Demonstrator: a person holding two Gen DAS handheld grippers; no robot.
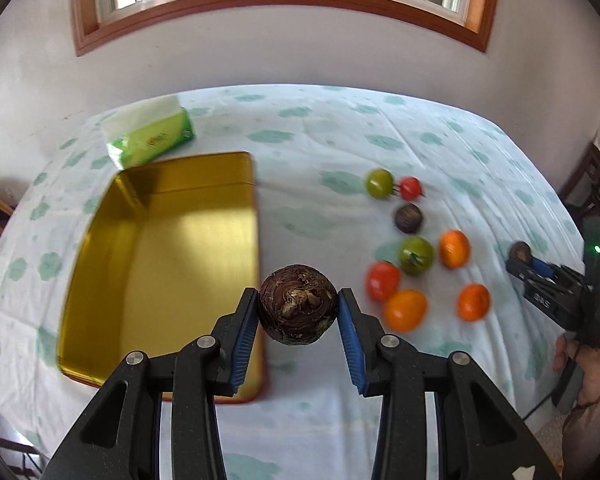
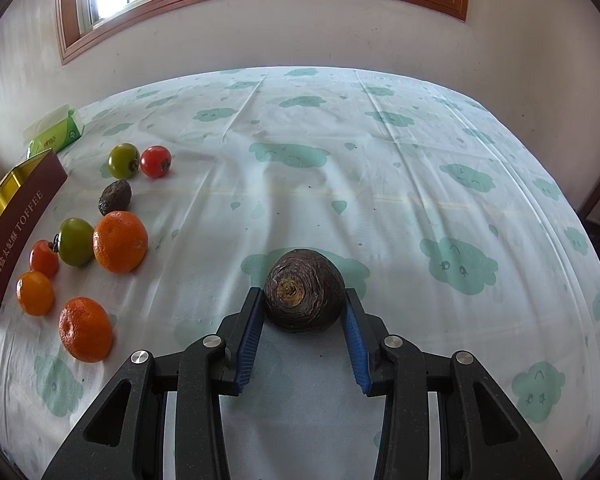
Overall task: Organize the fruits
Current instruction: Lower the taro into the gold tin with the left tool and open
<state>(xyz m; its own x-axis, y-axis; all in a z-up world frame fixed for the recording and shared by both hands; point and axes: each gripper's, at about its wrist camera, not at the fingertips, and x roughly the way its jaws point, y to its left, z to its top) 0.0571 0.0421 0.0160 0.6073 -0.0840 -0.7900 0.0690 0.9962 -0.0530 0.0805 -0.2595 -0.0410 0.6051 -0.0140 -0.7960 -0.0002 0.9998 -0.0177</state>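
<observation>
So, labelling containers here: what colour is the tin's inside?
Shiny gold inside the tin; the left wrist view shows it best.

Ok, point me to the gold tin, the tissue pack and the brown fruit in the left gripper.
gold tin (image 1: 172,264), left wrist view, bare inner floor.
tissue pack (image 1: 156,142), left wrist view, green front face.
brown fruit (image 1: 298,304), left wrist view, middle of its scaly face, between the left gripper (image 1: 298,298) pads.

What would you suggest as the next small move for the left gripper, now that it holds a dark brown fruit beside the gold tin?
Probably carry it a little leftward over the gold tin and lower it in. The left gripper is shut on the dark brown fruit, held above the cloth just past the tin's right wall, and the tin looks empty.
</observation>
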